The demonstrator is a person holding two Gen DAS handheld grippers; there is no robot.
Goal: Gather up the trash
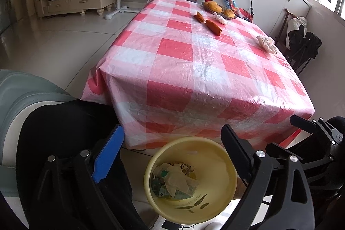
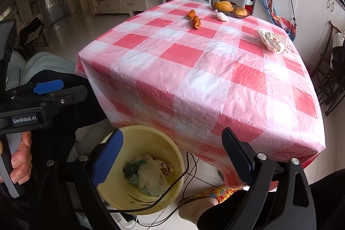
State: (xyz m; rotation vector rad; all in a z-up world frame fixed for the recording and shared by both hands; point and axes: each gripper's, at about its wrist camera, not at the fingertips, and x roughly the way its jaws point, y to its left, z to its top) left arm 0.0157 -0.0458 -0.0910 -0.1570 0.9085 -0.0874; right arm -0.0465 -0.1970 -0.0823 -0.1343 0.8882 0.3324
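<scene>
The right gripper (image 2: 172, 156) hangs with jaws wide apart and nothing between them, above a yellow bin (image 2: 138, 167) on the floor at 6 o'clock. The bin holds crumpled wrappers (image 2: 151, 176), and a black cable (image 2: 172, 186) crosses its rim. The left gripper (image 2: 49, 87) sits at 9 o'clock, its handle in a hand (image 2: 20, 156). The table (image 2: 194, 83), in a red check cloth, carries two orange peels (image 2: 194, 18) and a fruit tray (image 2: 230, 8) toward 12 o'clock, and a crumpled wad (image 2: 272, 40) at 2 o'clock.
</scene>
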